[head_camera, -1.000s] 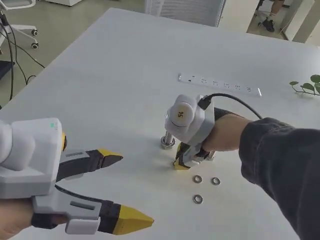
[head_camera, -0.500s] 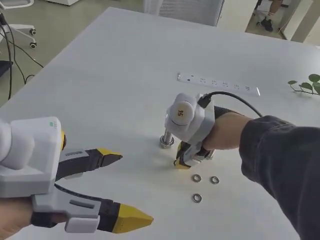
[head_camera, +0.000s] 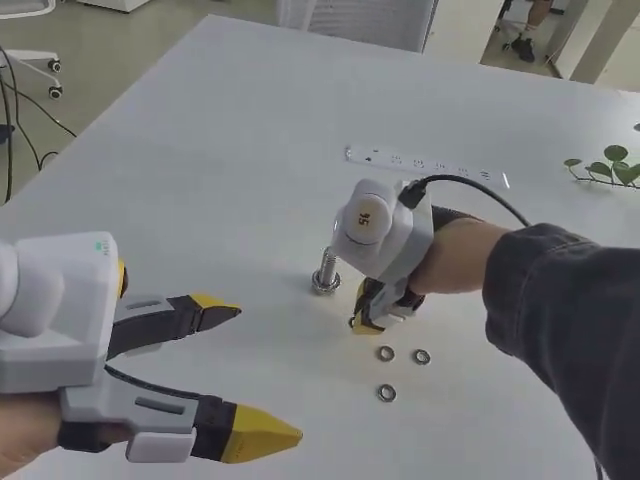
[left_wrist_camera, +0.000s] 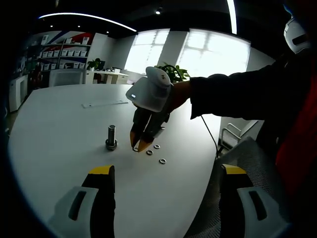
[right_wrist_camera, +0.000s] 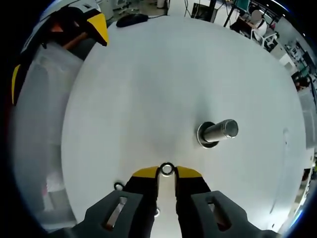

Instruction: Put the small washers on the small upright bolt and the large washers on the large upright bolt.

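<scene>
Carrying step: the right tool (right_wrist_camera: 167,173) pinches a washer (right_wrist_camera: 167,169) between its nearly closed tips, near the upright bolt (right_wrist_camera: 218,132) on the bench (head_camera: 250,150) (left tool (head_camera: 265,372) gapes empty); next, centre the ring over the bolt and release.

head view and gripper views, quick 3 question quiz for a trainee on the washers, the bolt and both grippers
1. True or false: the left hand-held gripper is shut.
2. How many loose washers lie on the table in the head view? A one, B three, C five.
3. Fill in: the right hand-held gripper pinches a small ____ between its tips, near the upright bolt.

Key: 1 false, its jaws stand wide apart; 2 B; 3 washer.
</scene>
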